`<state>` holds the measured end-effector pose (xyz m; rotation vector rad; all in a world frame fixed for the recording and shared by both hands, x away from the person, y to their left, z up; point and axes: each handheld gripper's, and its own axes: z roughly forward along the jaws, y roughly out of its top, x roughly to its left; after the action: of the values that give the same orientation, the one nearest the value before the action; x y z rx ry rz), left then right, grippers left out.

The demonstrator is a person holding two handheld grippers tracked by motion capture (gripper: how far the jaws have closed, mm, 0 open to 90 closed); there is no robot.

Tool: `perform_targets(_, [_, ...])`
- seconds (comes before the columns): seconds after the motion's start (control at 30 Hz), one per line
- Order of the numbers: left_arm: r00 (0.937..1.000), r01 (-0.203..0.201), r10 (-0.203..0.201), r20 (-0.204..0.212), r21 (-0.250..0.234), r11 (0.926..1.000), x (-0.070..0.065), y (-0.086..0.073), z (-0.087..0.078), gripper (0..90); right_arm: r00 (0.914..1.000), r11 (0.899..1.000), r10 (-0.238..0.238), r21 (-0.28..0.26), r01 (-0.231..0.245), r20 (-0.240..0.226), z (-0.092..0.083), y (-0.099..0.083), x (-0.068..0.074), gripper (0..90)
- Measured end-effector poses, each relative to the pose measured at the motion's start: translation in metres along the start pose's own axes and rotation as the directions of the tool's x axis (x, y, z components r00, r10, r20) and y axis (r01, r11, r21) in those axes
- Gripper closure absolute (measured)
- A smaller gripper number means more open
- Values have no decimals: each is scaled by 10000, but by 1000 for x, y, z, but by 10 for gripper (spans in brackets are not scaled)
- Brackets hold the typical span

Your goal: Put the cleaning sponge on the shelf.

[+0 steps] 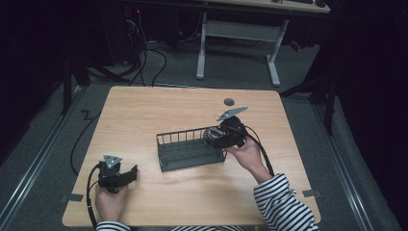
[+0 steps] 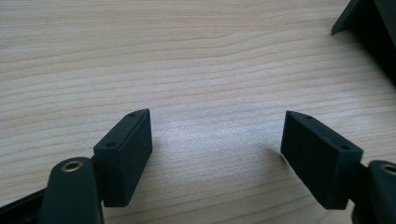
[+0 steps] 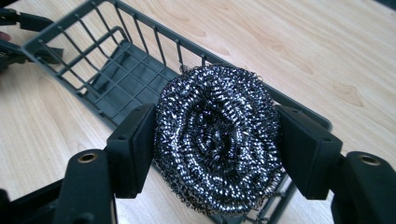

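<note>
A round steel-wool scourer point(image 3: 217, 140) is clamped between the two black pads of my right gripper point(image 3: 215, 149), which is shut on it. It hangs over the right end of a dark grey wire basket point(image 3: 112, 70). In the high view the right gripper point(image 1: 217, 136) sits at the basket's point(image 1: 185, 149) right end, and the scourer point(image 1: 210, 134) shows at its tip. My left gripper point(image 1: 130, 174) rests near the table's front left corner, pointing right. Its jaws stand wide apart over bare wood point(image 2: 217, 135), with nothing between them.
The wooden table point(image 1: 144, 110) has a small dark round disc point(image 1: 229, 101) near its far edge. A corner of the basket point(image 2: 369, 28) shows at the upper right of the left gripper view. Cables and a white desk frame point(image 1: 238, 48) lie beyond the table.
</note>
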<state>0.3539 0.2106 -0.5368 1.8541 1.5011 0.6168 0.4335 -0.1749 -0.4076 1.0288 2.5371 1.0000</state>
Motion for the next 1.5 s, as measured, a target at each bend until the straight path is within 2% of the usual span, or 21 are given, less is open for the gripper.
perform_targets(0.17, [10000, 2, -2, 4, -2, 10000, 0, 0, 0, 253, 9998, 9993, 170, 331, -171, 39, 13, 2, -3, 328])
perform_targets(0.33, [10000, 10, -10, 10, -7, 10000, 0, 0, 0, 253, 9999, 9977, 91, 678, -95, 62, 26, 0, -3, 320])
perform_targets(0.47, [10000, 24, -24, 19, -13, 10000, 0, 0, 0, 253, 9998, 9954, 166, 946, -156, -96, 33, -1, -4, 310])
perform_targets(0.57, [10000, 43, -43, 33, -23, 10000, 0, 0, 0, 253, 9993, 9951, 255, 964, -229, -261, 34, -2, -5, 268])
perform_targets(0.63, [10000, 39, -39, 30, -21, 10000, 0, 0, 0, 253, 9996, 9960, 180, 876, -161, -207, 33, -2, -6, 268])
perform_targets(0.77, [10000, 44, -44, 31, -23, 10000, 0, 0, 0, 253, 9995, 9986, 208, 485, -196, -241, 24, -4, -5, 271])
perform_targets(0.97, [10000, 28, -28, 22, -13, 10000, 0, 0, 0, 252, 9991, 9989, 362, -305, -369, -225, -3, -16, -9, 290])
perform_targets(1.07, [10000, 16, -16, 16, -8, 10000, 0, 0, 0, 253, 9980, 9945, 626, -829, -632, -102, -19, -27, -12, 313])
perform_targets(1.13, [10000, 8, -8, 7, -1, 10000, 0, 0, 0, 253, 9972, 9934, 742, -881, -738, 3, -26, -34, -15, 314])
perform_targets(1.23, [10000, 3, -3, 2, 2, 10000, 0, 0, 0, 253, 9952, 9879, 968, -1233, -945, 125, -36, -47, -20, 334])
perform_targets(1.4, [10000, -29, 29, -30, 17, 10000, -1, 0, 0, 252, 9933, 9825, 1083, -1563, -1009, 393, -52, -62, -23, 340])
perform_targets(1.5, [10000, -51, 51, -50, 17, 10000, -1, 0, 0, 252, 9908, 9763, 1308, -1781, -1227, 341, -61, -70, -25, 341])
